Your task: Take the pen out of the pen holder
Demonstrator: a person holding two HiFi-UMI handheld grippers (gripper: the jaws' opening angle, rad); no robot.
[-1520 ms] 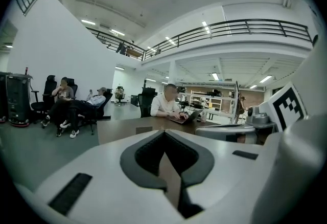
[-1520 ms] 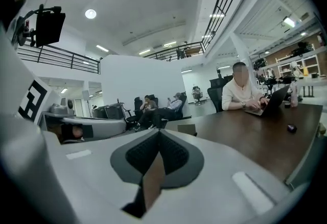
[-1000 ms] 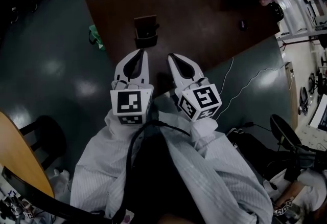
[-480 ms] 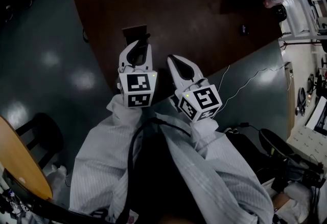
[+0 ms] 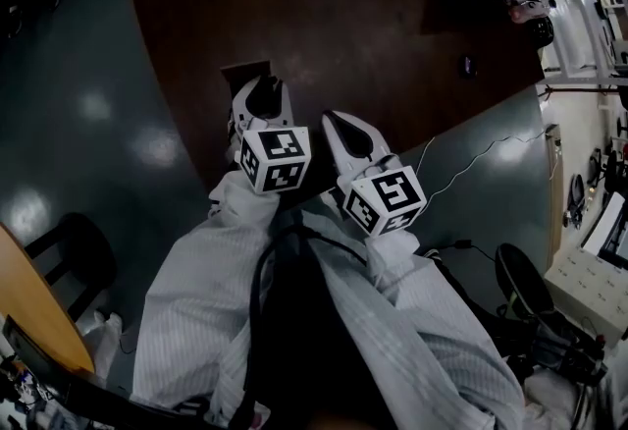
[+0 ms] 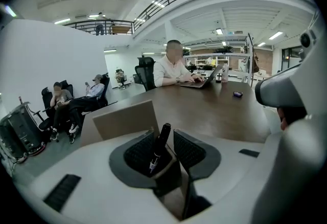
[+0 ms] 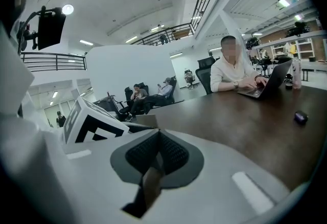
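1. My left gripper [image 6: 163, 134] is opening, ribbed pads wide on either side of the black pen [image 6: 160, 143], not pressing it; the print on its white label is too small to read.
2. The pen leans in the dark, square holder [image 6: 167, 179]; a tan panel [image 6: 125, 120] rises behind.
3. My right gripper [image 7: 159, 132] has its pads together.
4. Beyond lies the glossy brown table [image 6: 214, 110]; a person types at a laptop [image 6: 207, 77].

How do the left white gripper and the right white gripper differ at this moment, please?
The left white gripper has its fingers apart and opening; the right white gripper has its fingers pressed together. A slim black pen, standing in the dark square pen holder, sits between the left gripper's fingers; nothing sits between the right gripper's. Both are white and point over the brown wooden table.
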